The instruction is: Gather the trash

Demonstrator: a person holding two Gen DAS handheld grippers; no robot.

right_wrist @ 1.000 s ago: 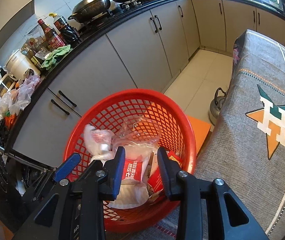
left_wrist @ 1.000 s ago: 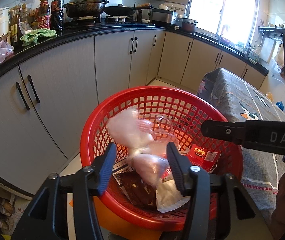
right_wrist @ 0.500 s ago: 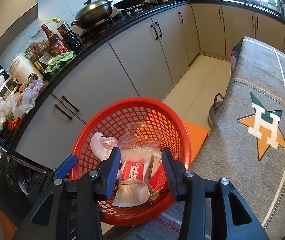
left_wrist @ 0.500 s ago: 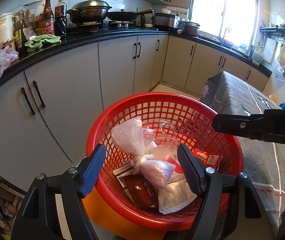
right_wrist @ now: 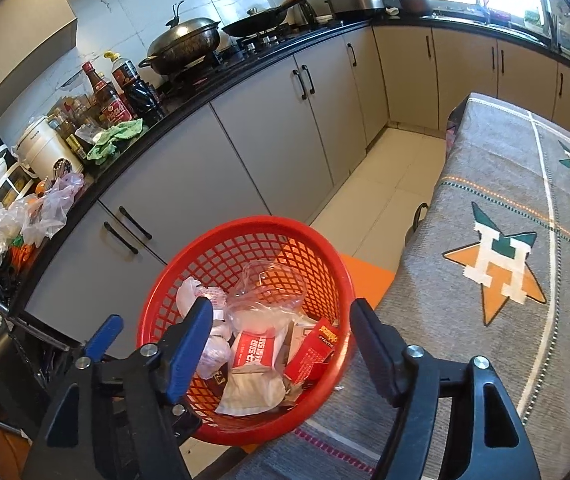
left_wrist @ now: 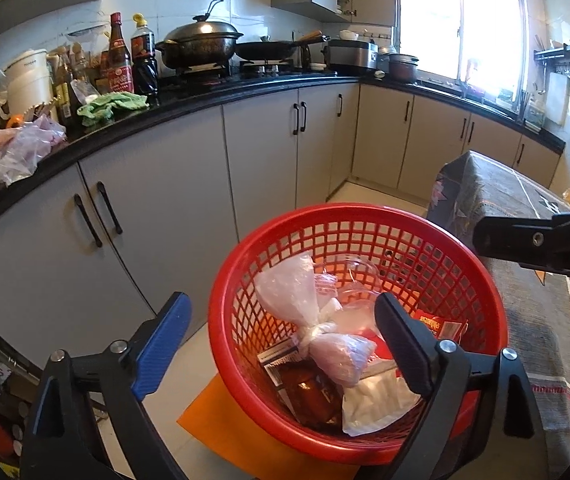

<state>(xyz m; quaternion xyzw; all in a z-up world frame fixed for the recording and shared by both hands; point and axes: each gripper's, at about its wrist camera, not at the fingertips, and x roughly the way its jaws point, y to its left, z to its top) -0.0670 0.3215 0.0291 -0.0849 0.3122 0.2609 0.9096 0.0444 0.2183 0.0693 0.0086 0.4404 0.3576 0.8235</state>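
Observation:
A red mesh basket (left_wrist: 349, 210) (right_wrist: 245, 224) holds the trash: a knotted plastic bag (left_wrist: 309, 312), a clear plastic cup (right_wrist: 269, 292), a red packet (right_wrist: 317, 350), a red-and-white packet (right_wrist: 255, 354) and a white wrapper (left_wrist: 377, 404). My left gripper (left_wrist: 283, 302) hovers over the basket's near side with its jaws opening. The bag lies below and between them, untouched. My right gripper (right_wrist: 280, 308) hangs above the basket from the table side, jaws opening too, with nothing pressed between the pads. One of its fingers (left_wrist: 541, 240) juts in from the right in the left wrist view.
The basket rests on an orange surface (left_wrist: 221, 416) beside a table with a grey star-patterned cloth (right_wrist: 497, 264). Grey cabinets (left_wrist: 165, 208) and a cluttered black counter (left_wrist: 189, 108) curve behind. A kettle (right_wrist: 417, 224) stands on the tiled floor.
Both grippers' jaws have spread wide. The knotted bag that sat between the left fingers now lies loose in the basket. Both views have drawn back a little from the basket.

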